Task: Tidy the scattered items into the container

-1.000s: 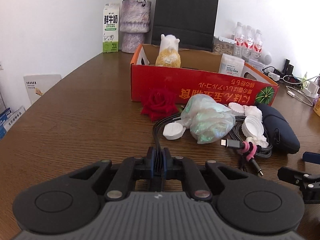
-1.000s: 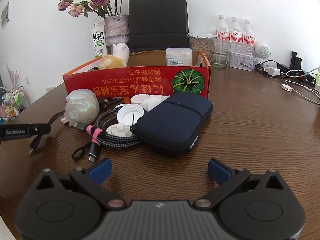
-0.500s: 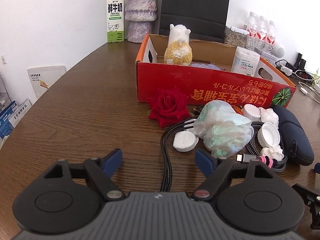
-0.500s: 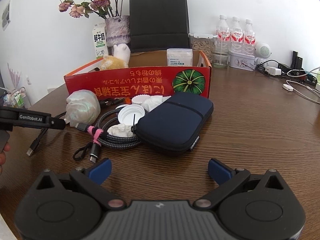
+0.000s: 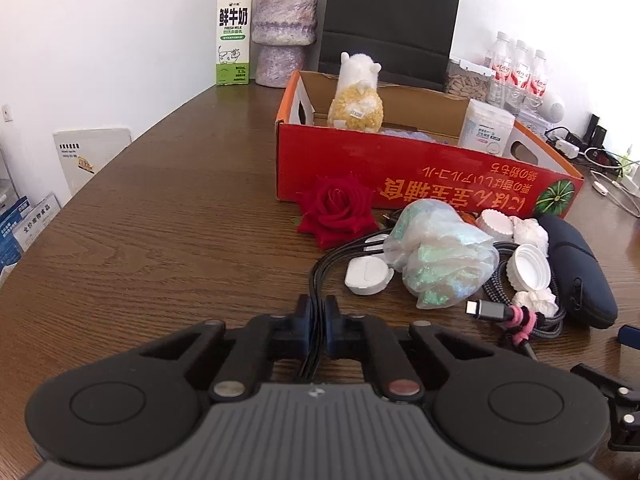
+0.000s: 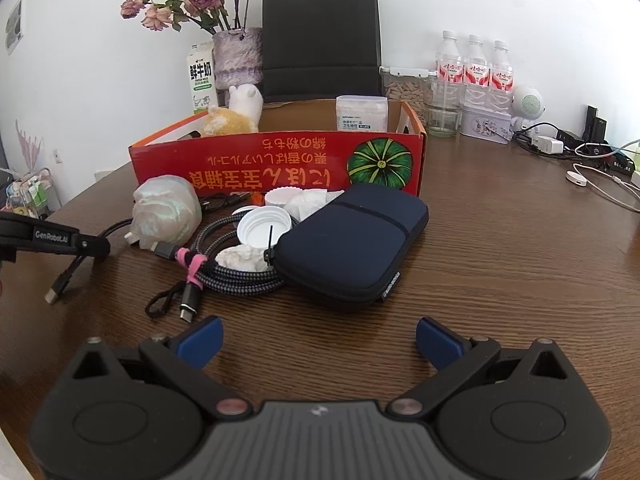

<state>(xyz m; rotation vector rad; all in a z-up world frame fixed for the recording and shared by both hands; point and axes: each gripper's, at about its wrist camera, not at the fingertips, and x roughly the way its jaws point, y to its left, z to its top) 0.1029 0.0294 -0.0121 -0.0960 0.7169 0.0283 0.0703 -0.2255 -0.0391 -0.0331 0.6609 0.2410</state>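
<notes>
While we look along our left gripper (image 5: pixel 318 312), its fingers are clamped tight on a bundle of thin black cables (image 5: pixel 320 280) that runs from between the pads out toward the pile of scattered items. Those cables curve past a white puck-shaped charger (image 5: pixel 366 276) lying just beside a crumpled iridescent plastic bag (image 5: pixel 440 256). A red rose (image 5: pixel 338 210) rests on the table (image 5: pixel 160 220) to the left of the bag, close to the front wall of the red cardboard box (image 5: pixel 420 182). To the right of the bag we see white bottle caps (image 5: pixel 528 266), bits of crumpled white tissue (image 5: pixel 530 232), a coiled braided cable (image 6: pixel 236 274) bound with a pink tie, and a dark blue zip pouch (image 6: pixel 352 240) lying against the coil.

Inside the box stand a plush alpaca (image 5: pixel 358 98) at the far left and a white tub (image 5: pixel 486 126) toward the right.

Our right gripper (image 6: pixel 318 340) hovers above bare table in front of the pouch, its blue-padded fingers spread wide with nothing between them. From that camera the left gripper's black finger shows at the left edge, with a USB plug (image 6: pixel 56 290) dangling below it.

Behind the box we see a milk carton (image 5: pixel 234 34), a vase (image 5: pixel 286 28), a black paper bag (image 6: pixel 320 38) and water bottles (image 6: pixel 474 62).
</notes>
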